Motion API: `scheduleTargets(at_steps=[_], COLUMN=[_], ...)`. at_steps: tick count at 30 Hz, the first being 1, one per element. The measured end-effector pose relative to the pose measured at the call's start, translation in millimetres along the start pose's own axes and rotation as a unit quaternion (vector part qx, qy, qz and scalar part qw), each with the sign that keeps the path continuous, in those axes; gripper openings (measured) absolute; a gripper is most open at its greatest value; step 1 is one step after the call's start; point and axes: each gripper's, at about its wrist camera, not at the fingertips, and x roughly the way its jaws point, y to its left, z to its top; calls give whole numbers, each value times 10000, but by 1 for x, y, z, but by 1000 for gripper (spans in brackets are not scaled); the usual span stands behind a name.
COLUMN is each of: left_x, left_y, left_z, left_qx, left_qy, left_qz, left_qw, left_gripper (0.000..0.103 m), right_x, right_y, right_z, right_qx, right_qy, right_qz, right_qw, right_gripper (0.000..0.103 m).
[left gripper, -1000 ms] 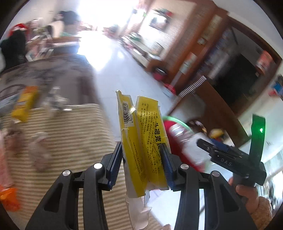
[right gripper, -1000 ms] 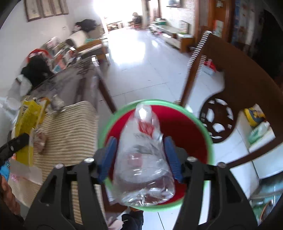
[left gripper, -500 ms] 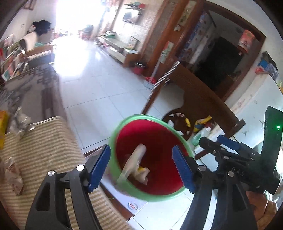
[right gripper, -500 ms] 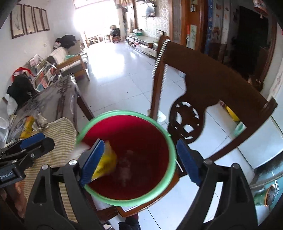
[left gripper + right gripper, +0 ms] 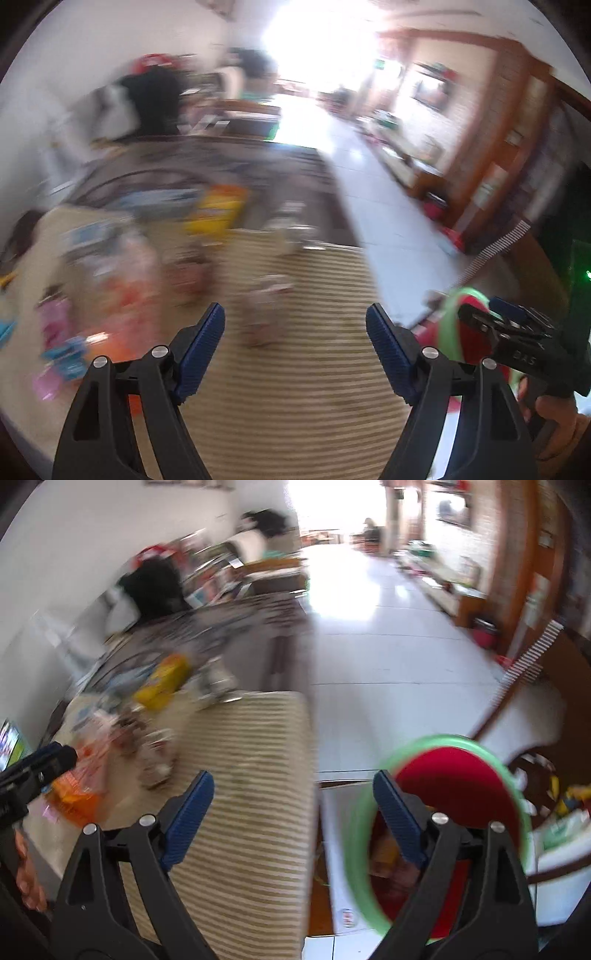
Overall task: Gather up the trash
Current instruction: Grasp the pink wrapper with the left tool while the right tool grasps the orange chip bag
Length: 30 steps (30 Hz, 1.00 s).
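Bench [image 5: 295, 398] under striped cloth fills my near view. Red bin with green rim [image 5: 458, 786] sits right of it, on the floor side, some wrappers inside. Blurred trash litter [image 5: 122, 295] lies far left on the bench. Left claw [image 5: 295, 343] gapes, holding nothing. Right claw [image 5: 293, 805] likewise wide, nothing between.

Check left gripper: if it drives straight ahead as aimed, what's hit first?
Likely the blurred clear wrapper on the striped cloth, centred ahead of the open left gripper. Depth is uncertain with motion blur.
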Motion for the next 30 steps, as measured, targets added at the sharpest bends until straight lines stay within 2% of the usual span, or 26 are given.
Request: scheduleTargets(at_steps=[4,7,10,12,15,17,23,24,25,26,27,30], left_x=[-20,-32,-33,-29,-18,-10,10,14,17,20,26,42], left_y=[73,130,181,212,247,270,289,291,293,295,299,304], left_z=[-7,-13,-19,-23,-27,-29,-25,-25,-25,-24,-24,-28], left_qx=[-574,-1046,-1361,-1470,-1555,-1658,-1441,-1343,-1299,-1285,-1302,-1334], left_qy=[-82,-96,4,113,360,485,799,867,912,950,1003,1231], left_qz=[691,1152,1510,1661,1774,1715,1410,1336,1288,1234,1143,983], left_qw=[9959,9878,9791,9750,9711,9699,9762,9781,9789,9794,9798,9785], left_gripper=[75,75,75,75,75,75,75,75,75,75,75,75], right_x=[21,34,49,55,63,70,102,106,107,108,108,98], right_y=[53,94,146,180,227,252,317,324,325,326,326,317], right_z=[1,1,-2,-8,-16,-20,-35,-36,-35,-32,-29,-12], right_qx=[-458,-779,-1309,-1693,-2117,-2307,-2838,-2865,-2815,-2721,-2673,-2407], right_qy=[228,404,701,776,905,972,1189,1258,1304,1326,1306,1061], right_qz=[453,854,1318,1450,1682,1758,1732,1751,1848,1961,1954,1918], right_qw=[9977,9925,9801,9717,9585,9521,9356,9335,9325,9327,9345,9455], right_gripper=[87,88,93,94,96,96,95,86,64,49,40,39])
